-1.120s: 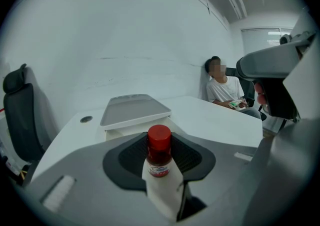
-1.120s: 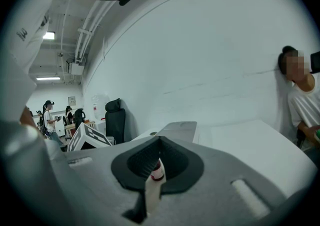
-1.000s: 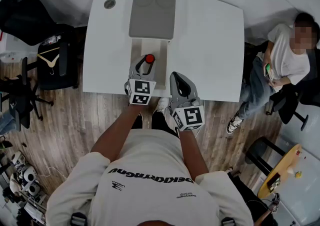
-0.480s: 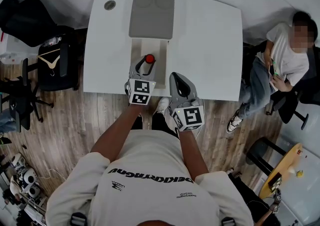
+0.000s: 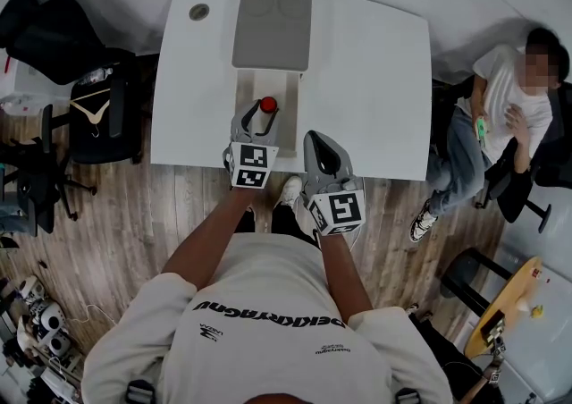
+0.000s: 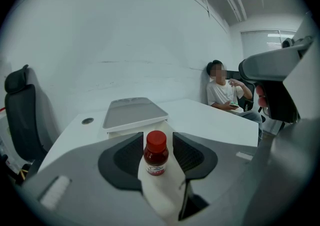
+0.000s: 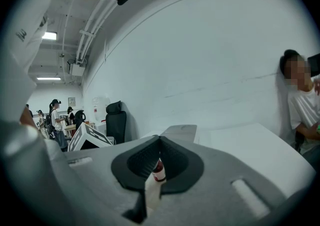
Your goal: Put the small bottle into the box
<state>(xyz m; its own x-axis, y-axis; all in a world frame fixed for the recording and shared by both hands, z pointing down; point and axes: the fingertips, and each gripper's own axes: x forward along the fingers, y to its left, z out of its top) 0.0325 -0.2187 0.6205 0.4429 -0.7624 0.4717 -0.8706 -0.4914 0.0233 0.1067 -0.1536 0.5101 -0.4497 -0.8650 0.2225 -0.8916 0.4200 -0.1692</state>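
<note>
The small bottle (image 6: 156, 153) stands up in the open box (image 5: 286, 94) on the white table (image 5: 375, 80), between the wide-apart jaws of the left gripper (image 5: 256, 121), which have just been opening, while the right gripper (image 7: 160, 140) has its jaws pressed together.

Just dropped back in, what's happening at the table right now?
A person works two handheld grippers at the white table. The left tongs have just been opening and stand apart either side of the small bottle, which stands upright in the open box. The right tongs are shut and empty, beside the left.
</note>
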